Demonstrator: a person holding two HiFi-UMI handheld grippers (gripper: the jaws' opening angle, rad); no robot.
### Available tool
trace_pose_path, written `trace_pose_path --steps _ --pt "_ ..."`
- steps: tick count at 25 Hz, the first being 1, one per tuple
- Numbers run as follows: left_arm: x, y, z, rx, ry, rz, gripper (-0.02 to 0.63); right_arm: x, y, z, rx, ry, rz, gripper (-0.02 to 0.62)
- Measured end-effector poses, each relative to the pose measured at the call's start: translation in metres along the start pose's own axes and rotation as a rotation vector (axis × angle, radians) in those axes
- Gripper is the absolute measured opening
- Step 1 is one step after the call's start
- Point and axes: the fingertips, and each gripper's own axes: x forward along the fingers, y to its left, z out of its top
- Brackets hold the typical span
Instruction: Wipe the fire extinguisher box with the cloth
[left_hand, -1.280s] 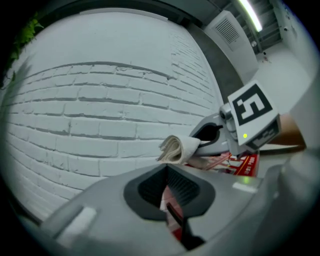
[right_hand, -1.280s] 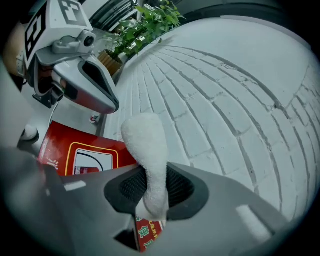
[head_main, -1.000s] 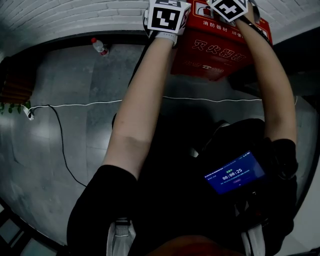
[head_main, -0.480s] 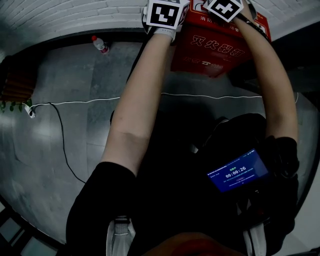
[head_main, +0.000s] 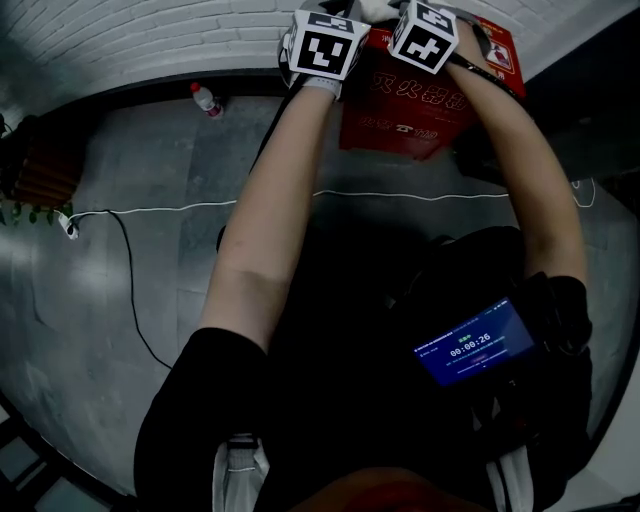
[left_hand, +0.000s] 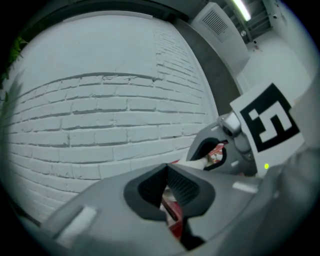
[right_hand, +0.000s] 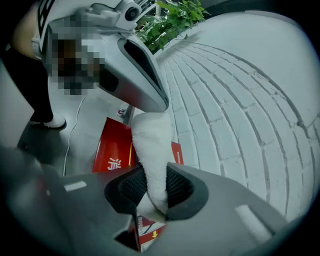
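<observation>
The red fire extinguisher box (head_main: 415, 105) stands on the floor against the white brick wall (head_main: 150, 35). Both arms reach over its top, and the marker cubes of the left (head_main: 325, 45) and right (head_main: 425, 35) grippers sit close together. A white cloth (right_hand: 152, 145) hangs stretched between the two grippers above the box (right_hand: 112, 150). My right gripper (right_hand: 155, 190) is shut on its lower end. My left gripper (left_hand: 167, 170) looks shut on the other end, and a strip of cloth (left_hand: 200, 156) runs from it to the right gripper's jaws. Red box surface shows below the left jaws.
A water bottle (head_main: 205, 98) stands by the wall to the left of the box. A white cable (head_main: 200, 207) crosses the grey floor to a power strip (head_main: 65, 225) beside a plant (head_main: 25, 213). A lit screen (head_main: 470, 345) hangs at the person's waist.
Both grippers have moved farther out over the box toward the wall. The right marker cube has shifted left, closer to the left one.
</observation>
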Motion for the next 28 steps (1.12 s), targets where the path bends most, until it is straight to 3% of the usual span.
trace_pose_path --steps 14,20,23,25,28 --pt "-0.057 -0.042 0.013 -0.038 -0.015 0.027 0.003 -0.063 0.064 0.003 -0.054 -0.035 0.015 0.084" --pt "-0.087 -0.077 0.024 0.044 -0.057 -0.007 0.003 -0.112 0.122 -0.001 -0.040 -0.098 0.022 0.087" --pt "-0.104 -0.090 0.046 0.071 -0.119 -0.023 0.003 -0.137 0.114 -0.017 0.011 -0.140 -0.053 0.089" --pt "-0.115 -0.098 0.057 0.023 -0.165 -0.035 0.003 -0.155 0.100 -0.032 0.088 -0.173 -0.095 0.092" --pt "-0.125 -0.108 0.064 -0.079 -0.233 -0.083 0.003 -0.186 0.075 -0.048 0.346 -0.315 -0.129 0.094"
